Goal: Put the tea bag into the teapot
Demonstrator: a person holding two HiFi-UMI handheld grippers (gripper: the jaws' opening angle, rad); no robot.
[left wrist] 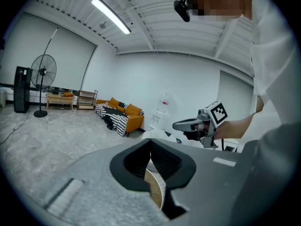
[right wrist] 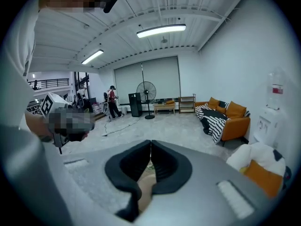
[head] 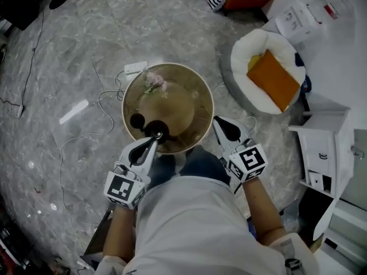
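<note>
The left tool (head: 153, 142) is shut, pads pressed together with nothing between them, its tips over the near left edge of the round counter (head: 192, 87). The right tool (head: 218, 123) is shut as well and empty, hanging just beside the counter's near right edge. Right at the left tool's tips sits a black rounded shape with a second black knob beside it. That looks like the teapot (head: 156, 130), though it is too dark to be sure. The tea bag I can't make out anywhere. Pink flowers (head: 153, 82) lie toward the counter's far edge. Off to the right on the grey floor (head: 69, 50) is a white cushion seat (head: 246, 50) holding an orange pillow (head: 275, 80).
</note>
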